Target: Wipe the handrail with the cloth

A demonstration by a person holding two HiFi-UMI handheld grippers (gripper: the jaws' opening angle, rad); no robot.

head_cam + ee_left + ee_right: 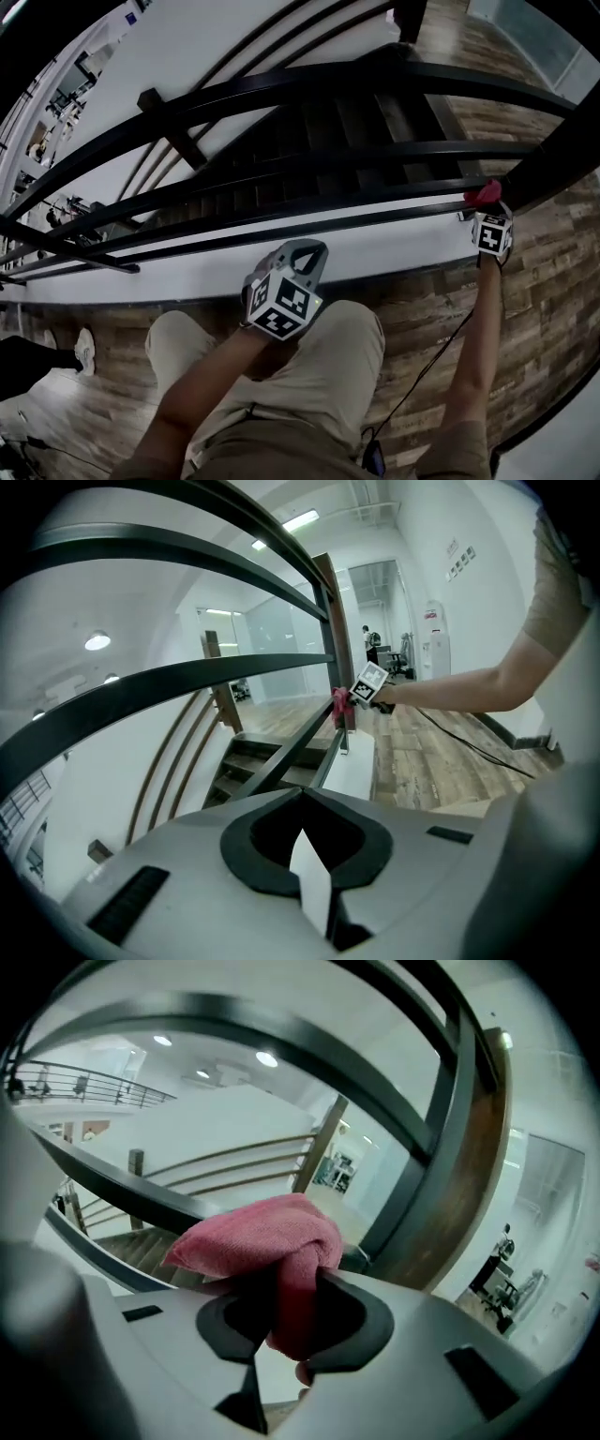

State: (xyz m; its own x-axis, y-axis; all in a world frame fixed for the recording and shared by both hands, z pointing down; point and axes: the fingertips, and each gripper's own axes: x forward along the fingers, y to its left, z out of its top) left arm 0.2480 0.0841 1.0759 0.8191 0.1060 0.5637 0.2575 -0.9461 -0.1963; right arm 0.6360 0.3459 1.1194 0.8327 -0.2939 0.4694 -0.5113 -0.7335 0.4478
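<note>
Right tool point(291, 1321): clamped on the red cloth point(262, 1237), whose folds bulge above the jaws.
Cloth place: 3 o'clock in the head view, at a lower bar of the handrail point(375, 192), beside the post point(336, 639).
Left tool point(300, 855): jaws together, holding nothing; 6 o'clock, over the person's knee point(337, 347).
Left gripper view only: right tool, forearm and cloth seen side-on.
Room: wood plank floor point(544, 281), stairs point(309, 127) beyond the bars, white walls.

I see a pink-red cloth point(267, 1232), a black handrail point(309, 86), a brown wood-grain plank floor point(553, 272) and beige trousers point(328, 375).
</note>
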